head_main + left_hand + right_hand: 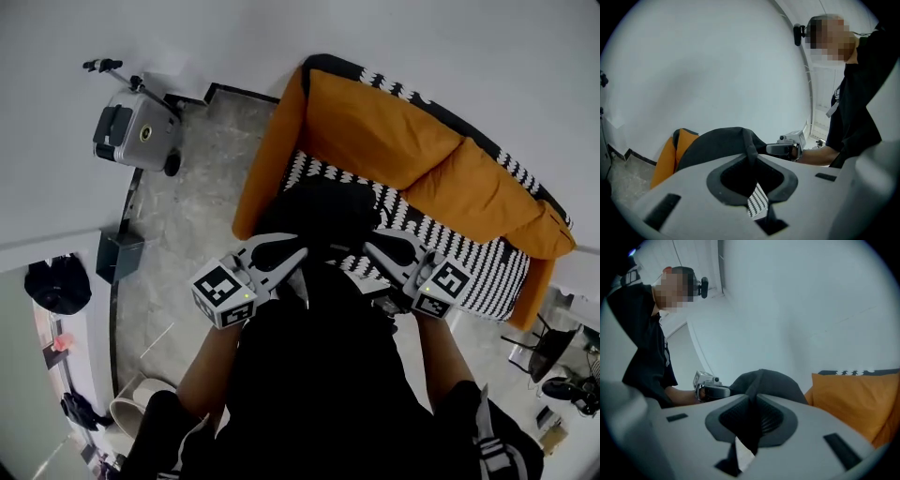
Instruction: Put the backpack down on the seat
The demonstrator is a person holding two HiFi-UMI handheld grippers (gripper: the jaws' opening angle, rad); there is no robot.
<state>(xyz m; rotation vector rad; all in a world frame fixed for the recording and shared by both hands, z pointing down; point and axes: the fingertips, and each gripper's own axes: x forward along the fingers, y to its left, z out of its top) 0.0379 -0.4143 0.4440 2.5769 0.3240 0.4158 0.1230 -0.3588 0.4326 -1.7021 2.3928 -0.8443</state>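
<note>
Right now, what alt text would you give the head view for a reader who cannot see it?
Seen from above, the left gripper and right gripper each pinch a black backpack, held over the black-and-white patterned seat of a sofa with orange back cushions.

Even soft daylight; gripper views fisheye, edges dark

The left gripper (751, 158) pinches a black fold of the backpack (717, 143), which bulges just ahead against a white wall (708, 70). An orange cushion (670, 157) shows at left, the right gripper (785, 149) and a person's forearm (816, 155) at right.
</note>
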